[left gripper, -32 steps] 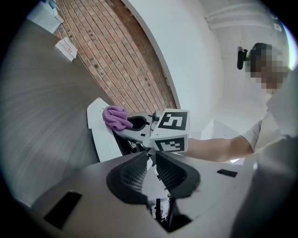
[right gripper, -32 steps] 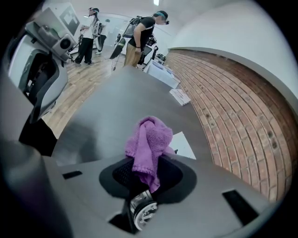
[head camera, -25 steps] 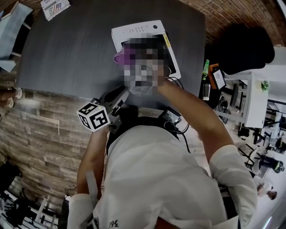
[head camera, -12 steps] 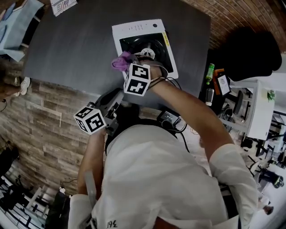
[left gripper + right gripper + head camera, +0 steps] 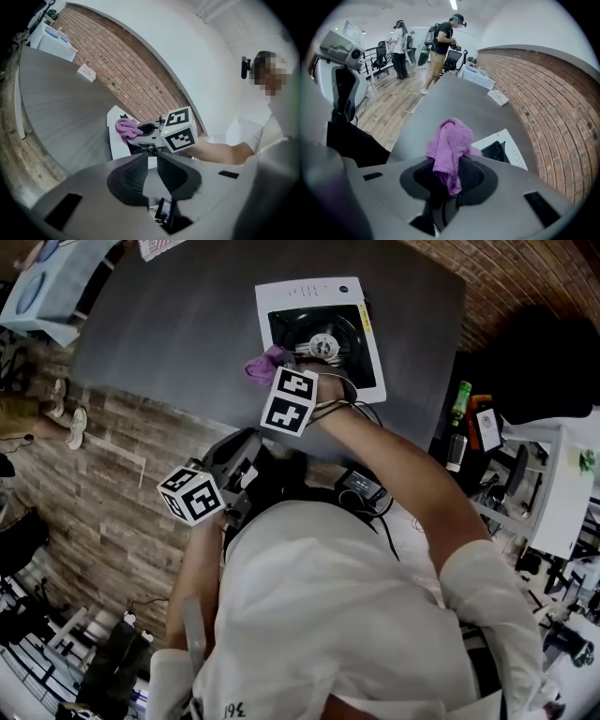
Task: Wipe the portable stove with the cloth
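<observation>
The right gripper [image 5: 446, 180] has its jaws squeezed tight on a fluffy purple cloth [image 5: 451, 138], which sticks up out of them in a soft bunch. The white square portable stove with a black top [image 5: 281, 298] sits on the dark grey table [image 5: 159, 343], at 12 o'clock from the person. The cloth is at the stove's 8 o'clock corner, right by the white rim. I cannot tell if it touches the stove yet. The left gripper [image 5: 149, 171] waits low down at about 7 o'clock from the stove, well apart from it. Its jaws are together and hold nothing. I think the wiping is only just starting. Some things could go wrong. The cloth is bunched up, so it may only dab and miss spots. If it rubs hard, it could pull out of the jaws. It could also catch on the round metal burner [image 5: 323, 343] in the middle. Nothing holds the stove down, so a strong push might make it slide on the table.
</observation>
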A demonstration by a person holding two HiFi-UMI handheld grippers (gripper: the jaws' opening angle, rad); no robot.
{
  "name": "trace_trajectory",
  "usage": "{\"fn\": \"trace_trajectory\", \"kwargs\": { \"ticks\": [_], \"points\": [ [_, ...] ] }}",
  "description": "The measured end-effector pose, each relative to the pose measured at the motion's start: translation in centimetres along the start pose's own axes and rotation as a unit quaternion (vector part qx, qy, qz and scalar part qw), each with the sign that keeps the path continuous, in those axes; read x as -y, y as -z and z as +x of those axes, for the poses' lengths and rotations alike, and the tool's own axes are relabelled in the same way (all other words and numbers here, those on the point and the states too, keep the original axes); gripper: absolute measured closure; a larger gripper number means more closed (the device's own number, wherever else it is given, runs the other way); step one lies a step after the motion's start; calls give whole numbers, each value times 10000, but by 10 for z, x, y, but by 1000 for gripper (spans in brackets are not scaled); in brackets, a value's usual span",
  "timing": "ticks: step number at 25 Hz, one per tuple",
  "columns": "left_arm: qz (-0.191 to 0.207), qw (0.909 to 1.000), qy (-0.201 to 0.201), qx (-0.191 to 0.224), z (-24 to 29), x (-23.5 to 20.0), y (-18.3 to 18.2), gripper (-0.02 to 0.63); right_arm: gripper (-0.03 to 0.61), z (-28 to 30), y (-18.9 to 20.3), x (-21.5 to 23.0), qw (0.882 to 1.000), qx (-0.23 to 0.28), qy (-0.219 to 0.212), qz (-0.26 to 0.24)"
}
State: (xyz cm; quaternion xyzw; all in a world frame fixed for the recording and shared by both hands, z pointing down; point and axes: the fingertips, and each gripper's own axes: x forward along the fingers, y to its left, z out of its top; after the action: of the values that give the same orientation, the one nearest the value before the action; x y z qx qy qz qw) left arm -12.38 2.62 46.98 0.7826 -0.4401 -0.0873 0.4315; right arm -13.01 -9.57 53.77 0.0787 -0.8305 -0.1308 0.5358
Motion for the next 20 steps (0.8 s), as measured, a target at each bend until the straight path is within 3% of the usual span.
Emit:
{"fn": "trace_trajectory", "kwargs": {
  "ticks": [5,12,20],
  "points": [
    [46,9999,-65,-99,-5,1,6,548,476,0,-1,-8,10000,42,-44,57],
    [-2,9997,198,-167,-1,3,11,548,476,-7,0,-22,9998,-82,-176,88],
    [-78,9980,561,-286,-10,-29,-17,548,476,-8,1,-28,9982,-418,-156,411]
  ]
}}
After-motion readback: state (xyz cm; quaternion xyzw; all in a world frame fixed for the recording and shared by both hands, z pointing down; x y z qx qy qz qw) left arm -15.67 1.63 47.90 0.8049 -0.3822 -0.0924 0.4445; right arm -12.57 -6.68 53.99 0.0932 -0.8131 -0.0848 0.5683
